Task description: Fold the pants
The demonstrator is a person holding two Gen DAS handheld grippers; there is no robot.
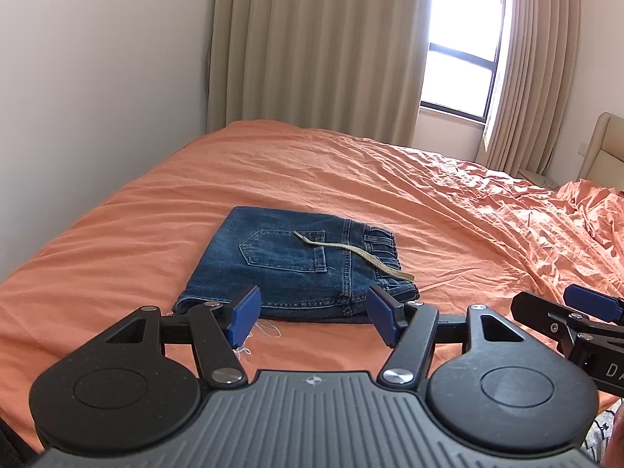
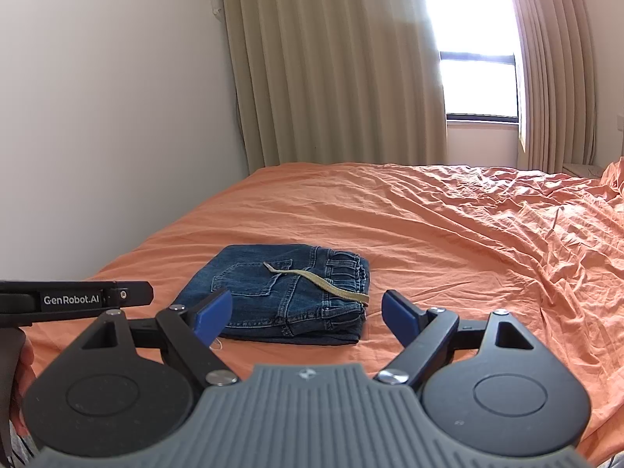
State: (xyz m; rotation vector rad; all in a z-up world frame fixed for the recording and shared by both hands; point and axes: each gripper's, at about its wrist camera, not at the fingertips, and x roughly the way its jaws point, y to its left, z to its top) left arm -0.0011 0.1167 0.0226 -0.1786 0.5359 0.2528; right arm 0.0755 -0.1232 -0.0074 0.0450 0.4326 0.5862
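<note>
A pair of blue denim pants (image 1: 288, 261) lies folded into a compact rectangle on the orange bed (image 1: 117, 226), back pocket up. A tan drawstring (image 1: 351, 251) trails across the top and off the waistband side. My left gripper (image 1: 314, 314) is open and empty, just short of the near edge of the pants. In the right wrist view the same folded pants (image 2: 284, 292) lie ahead with the drawstring (image 2: 319, 282) on top. My right gripper (image 2: 308, 318) is open and empty, close to the near edge. Its fingers also show at the right in the left wrist view (image 1: 585, 312).
The orange sheet (image 2: 487, 234) is wrinkled and spreads far to the right. A white wall (image 1: 97, 78) runs along the bed's left side. Beige curtains (image 1: 312, 46) and a bright window (image 1: 460, 54) stand behind. A beige headboard (image 1: 604, 148) is at the far right.
</note>
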